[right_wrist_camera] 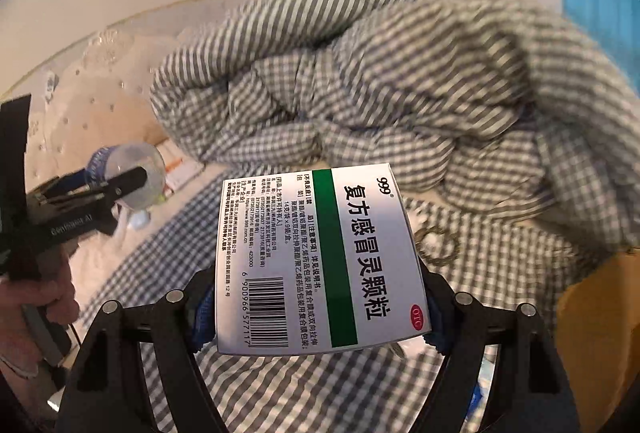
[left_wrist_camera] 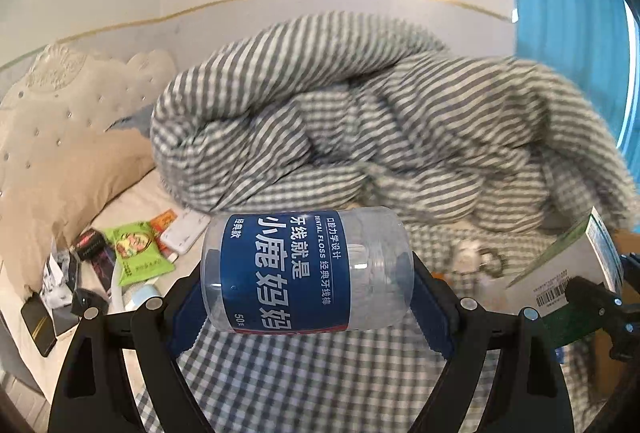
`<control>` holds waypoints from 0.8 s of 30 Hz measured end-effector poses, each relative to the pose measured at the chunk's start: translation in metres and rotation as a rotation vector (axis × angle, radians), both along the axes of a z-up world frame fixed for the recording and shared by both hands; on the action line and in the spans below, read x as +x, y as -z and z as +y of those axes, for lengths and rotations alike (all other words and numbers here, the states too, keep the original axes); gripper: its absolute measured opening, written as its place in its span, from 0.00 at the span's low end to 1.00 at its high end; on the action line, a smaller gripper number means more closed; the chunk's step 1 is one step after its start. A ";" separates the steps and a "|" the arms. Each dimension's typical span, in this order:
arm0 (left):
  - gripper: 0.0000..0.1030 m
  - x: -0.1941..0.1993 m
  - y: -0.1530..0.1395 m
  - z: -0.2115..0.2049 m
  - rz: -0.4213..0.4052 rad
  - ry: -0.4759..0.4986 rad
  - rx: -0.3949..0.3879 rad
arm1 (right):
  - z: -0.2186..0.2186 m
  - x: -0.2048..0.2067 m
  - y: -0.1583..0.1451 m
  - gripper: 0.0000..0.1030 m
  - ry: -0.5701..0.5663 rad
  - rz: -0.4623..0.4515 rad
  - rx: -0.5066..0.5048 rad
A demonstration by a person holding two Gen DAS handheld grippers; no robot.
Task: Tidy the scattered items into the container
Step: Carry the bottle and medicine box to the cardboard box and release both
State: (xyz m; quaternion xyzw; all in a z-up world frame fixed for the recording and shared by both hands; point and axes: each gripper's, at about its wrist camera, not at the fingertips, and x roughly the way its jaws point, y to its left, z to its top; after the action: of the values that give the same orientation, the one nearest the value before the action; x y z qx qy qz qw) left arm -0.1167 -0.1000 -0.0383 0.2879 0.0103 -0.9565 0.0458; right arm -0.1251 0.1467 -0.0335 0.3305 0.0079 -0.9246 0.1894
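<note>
My left gripper (left_wrist_camera: 308,297) is shut on a clear dental floss jar (left_wrist_camera: 308,269) with a blue label, held sideways above the checked bedsheet. My right gripper (right_wrist_camera: 320,317) is shut on a white and green medicine box (right_wrist_camera: 320,257), also held above the bed. The box shows at the right edge of the left wrist view (left_wrist_camera: 576,265). The jar and the left gripper show at the left of the right wrist view (right_wrist_camera: 128,173). A brown cardboard container (right_wrist_camera: 592,333) lies at the lower right, partly cut off.
A bunched striped and checked duvet (left_wrist_camera: 380,121) fills the middle of the bed. A beige pillow (left_wrist_camera: 68,137) lies left. Snack packets (left_wrist_camera: 136,249), a white device (left_wrist_camera: 186,233), a phone (left_wrist_camera: 38,325) and other small items are scattered at the left. Key rings (right_wrist_camera: 436,245) lie on the sheet.
</note>
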 end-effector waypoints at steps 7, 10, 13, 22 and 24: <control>0.87 0.033 -0.041 0.055 0.055 0.114 0.028 | 0.063 0.049 -0.052 0.76 0.143 0.083 0.024; 0.87 0.043 -0.052 0.084 0.074 0.159 0.043 | 0.099 0.071 -0.068 0.76 0.227 0.116 0.058; 0.87 0.052 -0.058 0.119 0.086 0.207 0.039 | 0.141 0.092 -0.074 0.76 0.307 0.122 0.070; 0.87 0.069 -0.061 0.210 0.078 0.336 0.042 | 0.249 0.130 -0.067 0.77 0.549 0.078 0.119; 0.87 0.071 -0.061 0.228 0.075 0.358 0.032 | 0.264 0.133 -0.061 0.77 0.573 0.064 0.116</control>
State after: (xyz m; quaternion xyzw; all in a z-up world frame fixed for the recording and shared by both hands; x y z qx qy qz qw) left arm -0.0461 0.1282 0.0225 0.2500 -0.0241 -0.9591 -0.1303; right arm 0.0075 0.4106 0.0276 0.3001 -0.0270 -0.9484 -0.0990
